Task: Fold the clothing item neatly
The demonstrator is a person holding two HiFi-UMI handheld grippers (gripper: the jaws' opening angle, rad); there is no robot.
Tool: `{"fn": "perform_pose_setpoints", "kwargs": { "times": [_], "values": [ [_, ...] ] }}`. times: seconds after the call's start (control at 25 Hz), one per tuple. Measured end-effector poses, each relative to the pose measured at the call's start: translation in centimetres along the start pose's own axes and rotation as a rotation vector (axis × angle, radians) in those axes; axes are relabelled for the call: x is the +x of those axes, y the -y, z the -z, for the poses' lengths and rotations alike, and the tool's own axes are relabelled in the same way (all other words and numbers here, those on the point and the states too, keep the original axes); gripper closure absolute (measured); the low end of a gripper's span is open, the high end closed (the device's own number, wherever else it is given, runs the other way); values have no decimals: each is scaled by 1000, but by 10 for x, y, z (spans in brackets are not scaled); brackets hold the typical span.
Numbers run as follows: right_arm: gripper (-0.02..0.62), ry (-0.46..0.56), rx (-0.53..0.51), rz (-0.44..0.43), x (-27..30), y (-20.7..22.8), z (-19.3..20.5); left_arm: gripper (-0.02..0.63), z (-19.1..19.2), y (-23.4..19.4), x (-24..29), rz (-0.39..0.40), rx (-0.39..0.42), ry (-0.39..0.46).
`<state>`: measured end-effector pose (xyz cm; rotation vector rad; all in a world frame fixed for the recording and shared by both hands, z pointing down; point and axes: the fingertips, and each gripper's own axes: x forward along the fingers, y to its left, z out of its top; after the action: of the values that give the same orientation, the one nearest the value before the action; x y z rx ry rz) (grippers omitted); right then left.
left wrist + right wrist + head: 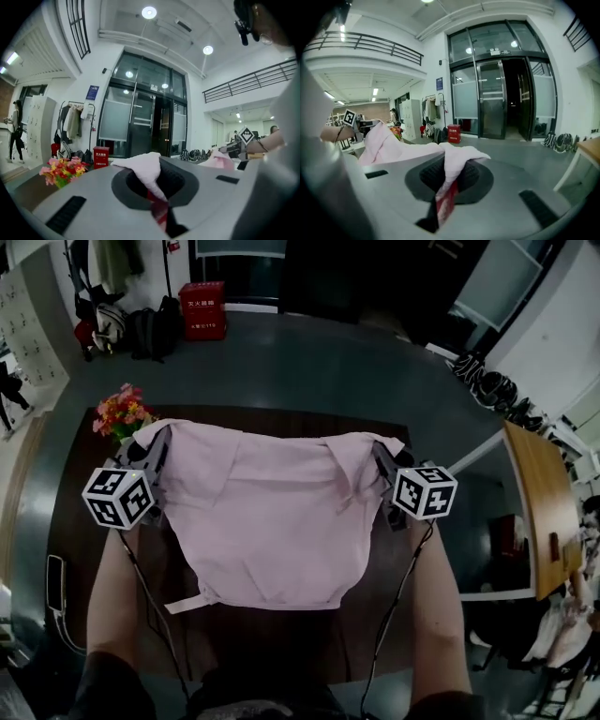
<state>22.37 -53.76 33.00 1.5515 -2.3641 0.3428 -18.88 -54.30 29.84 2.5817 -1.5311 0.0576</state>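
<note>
A pale pink garment hangs spread in the air above a dark wooden table, its lower hem at the near side with a strap trailing left. My left gripper is shut on the garment's top left corner, and pink cloth shows pinched between its jaws. My right gripper is shut on the top right corner, with the pink cloth bunched in its jaws. Both grippers are held level, about a garment's width apart.
A bunch of pink and red flowers stands at the table's far left corner. A phone with a cable lies at the left edge. A red box and bags sit on the floor beyond. A wooden desk is at right.
</note>
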Motion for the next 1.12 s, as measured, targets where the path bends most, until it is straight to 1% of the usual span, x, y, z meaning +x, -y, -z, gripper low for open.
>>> {"fn": "perform_pose_setpoints", "kwargs": {
  "times": [0.12,0.24,0.36,0.44,0.56,0.64,0.68,0.72,0.76,0.8,0.84,0.92,1.0,1.12],
  "values": [
    [583,-83,32,12,64,26,31,589,50,-29,57,-4,-24,-108],
    [583,-165,65,55,110,42,78,589,107,-55,91,-24,-38,-235],
    [575,-221,35,99,139,52,111,589,146,-71,108,-40,-50,-327],
    [541,-229,5,129,152,58,120,588,161,-78,115,-49,-44,-362],
    [470,-256,-37,165,161,66,132,588,177,-82,119,-67,-25,-382],
    [418,-255,-60,195,160,72,134,585,188,-82,118,-78,1,-410],
    [377,-241,-73,213,158,74,133,567,192,-82,116,-80,11,-422],
    [349,-224,-83,230,155,76,131,530,195,-82,115,-80,14,-428],
    [334,-209,-89,241,152,77,129,458,197,-82,112,-79,13,-432],
    [322,-201,-87,245,149,77,129,407,198,-84,109,-81,10,-436],
    [318,-200,-79,245,146,76,130,382,198,-85,105,-85,9,-439],
    [314,-205,-63,257,135,76,133,378,195,-87,96,-96,9,-436],
    [314,-205,-48,287,120,78,133,379,188,-84,86,-107,9,-420],
    [314,-159,23,312,94,73,130,379,172,-70,68,-111,14,-381]
  ]
}}
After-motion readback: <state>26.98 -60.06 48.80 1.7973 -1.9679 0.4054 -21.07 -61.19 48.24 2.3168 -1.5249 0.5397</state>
